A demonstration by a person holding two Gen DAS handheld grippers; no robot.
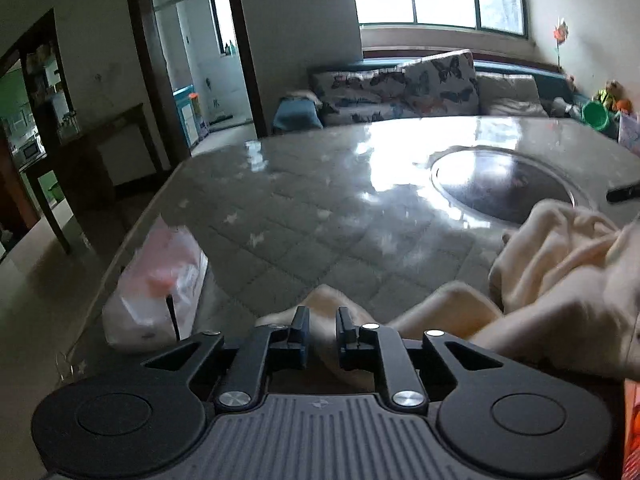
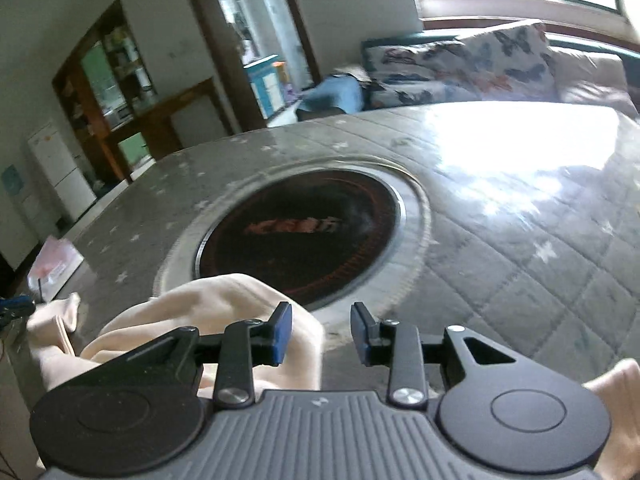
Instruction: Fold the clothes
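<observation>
A cream garment point(image 1: 560, 264) lies crumpled on the near right of the table in the left wrist view. One fold of it runs down between my left gripper's point(image 1: 323, 330) narrow-set fingers, which are shut on it. In the right wrist view the same garment point(image 2: 192, 304) bunches under and behind the left finger. Its edge reaches partway into the gap of my right gripper point(image 2: 322, 334). That gripper's jaws stand apart, bare table shows between them, and the pads press on nothing.
The table point(image 1: 304, 216) has a grey quilted star-print cover with a glossy surface and a round dark inset hob point(image 2: 300, 232). A white plastic bag point(image 1: 156, 280) sits at its left edge. A sofa with butterfly cushions point(image 1: 400, 84) stands beyond the table.
</observation>
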